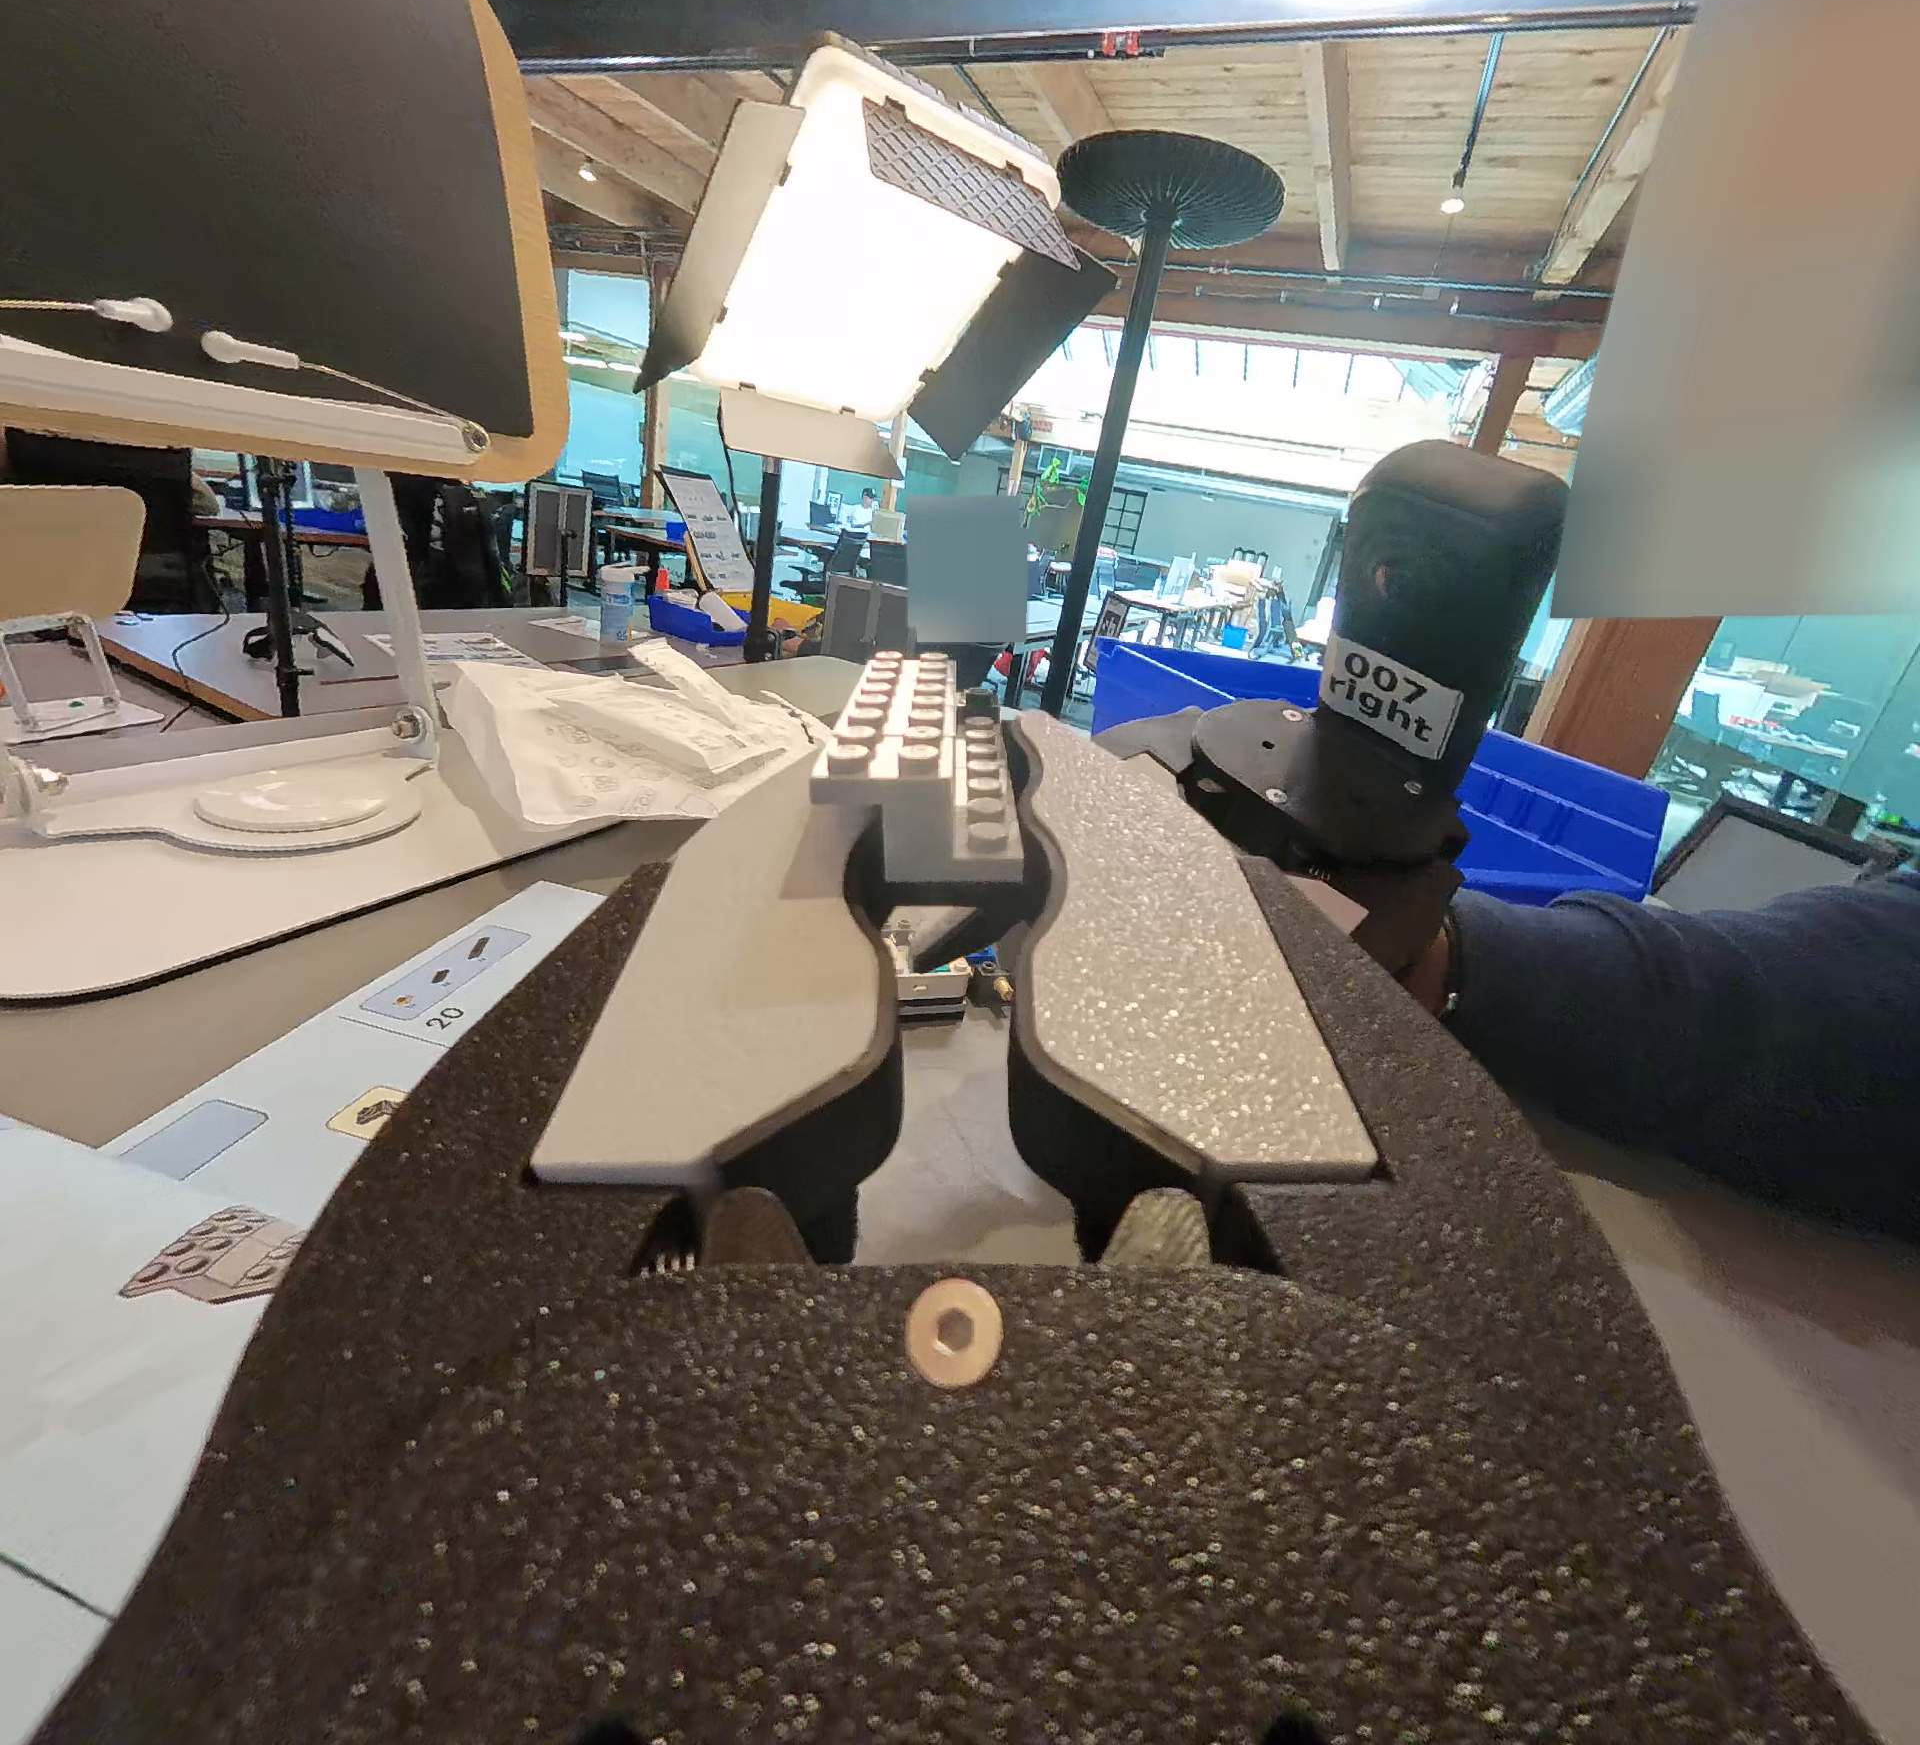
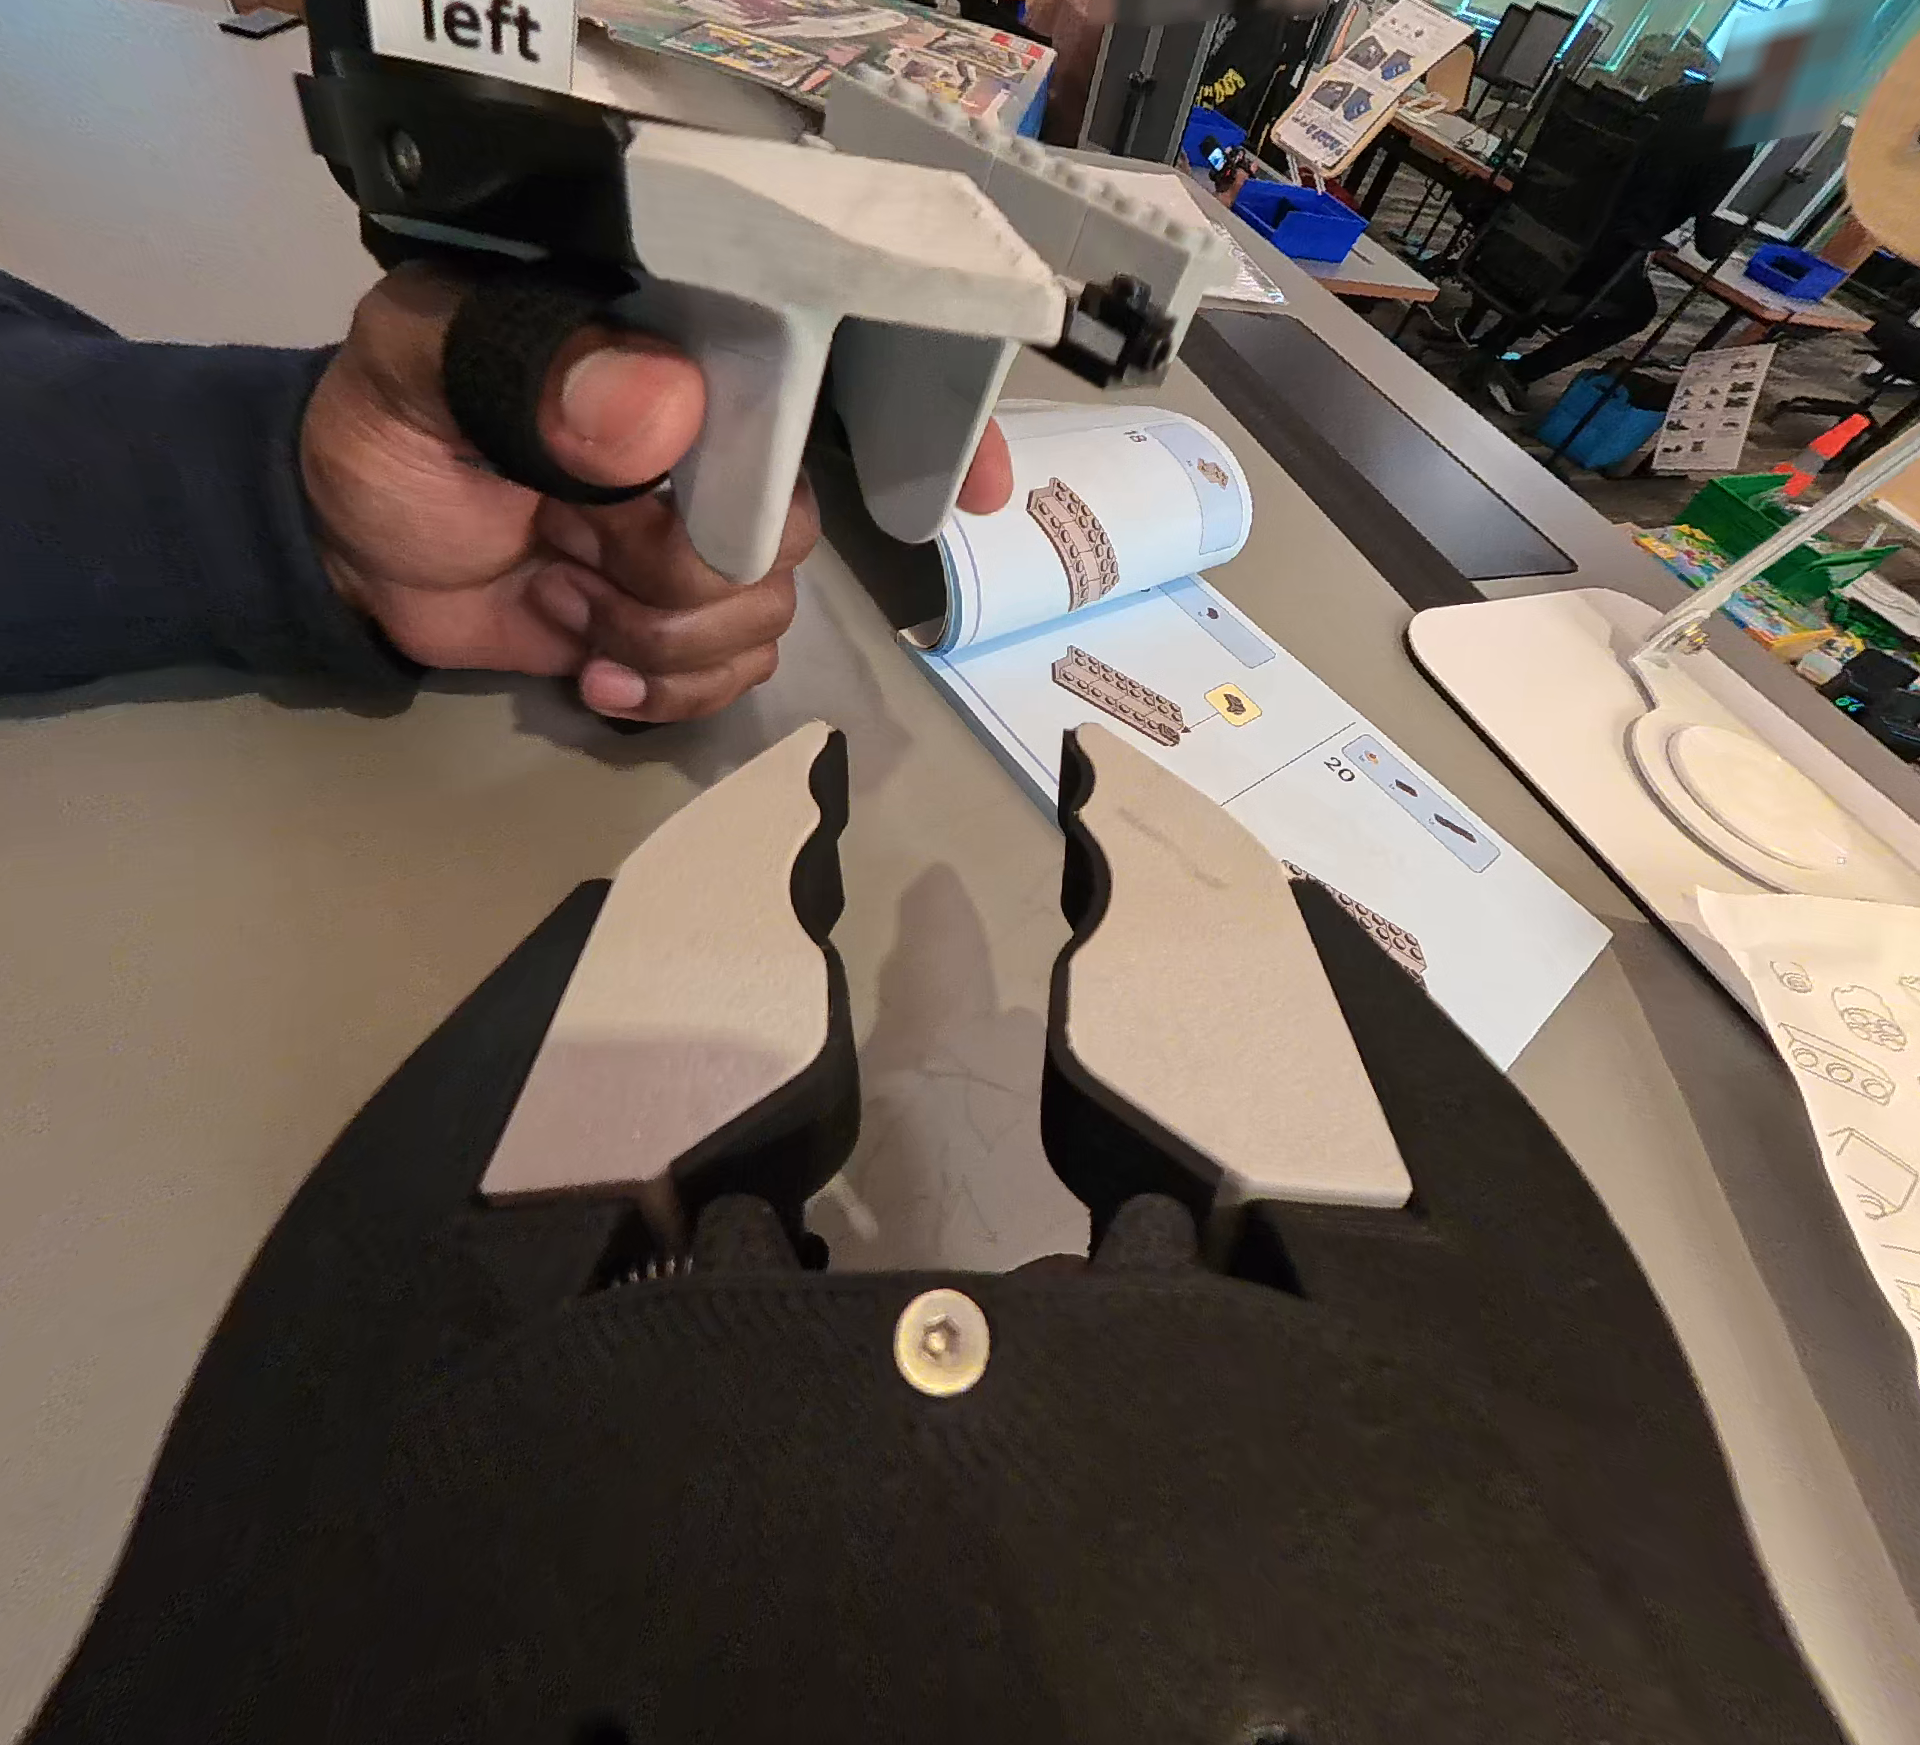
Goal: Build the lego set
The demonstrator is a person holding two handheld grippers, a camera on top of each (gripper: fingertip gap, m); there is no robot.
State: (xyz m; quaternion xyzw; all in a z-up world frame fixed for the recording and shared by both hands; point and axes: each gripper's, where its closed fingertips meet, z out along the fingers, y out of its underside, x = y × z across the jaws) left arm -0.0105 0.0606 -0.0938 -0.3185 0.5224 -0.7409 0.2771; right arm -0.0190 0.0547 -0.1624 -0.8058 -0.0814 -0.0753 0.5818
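My left gripper is shut on a long grey studded brick assembly, which is held above the table and sticks out forward past the fingertips. A small black piece sits at its far end. In the right wrist view the same gripper shows at upper left with a hand on it, clamping the grey assembly, the black piece at its tip. My right gripper is open and empty, low over the grey table, just left of an open instruction booklet.
Small loose pieces lie on the table under the left fingers. A white paper bag and a white stand base lie to the left. A blue bin stands behind the right gripper's body. The booklet lies near left. Left tips to right tips: about 7 centimeters.
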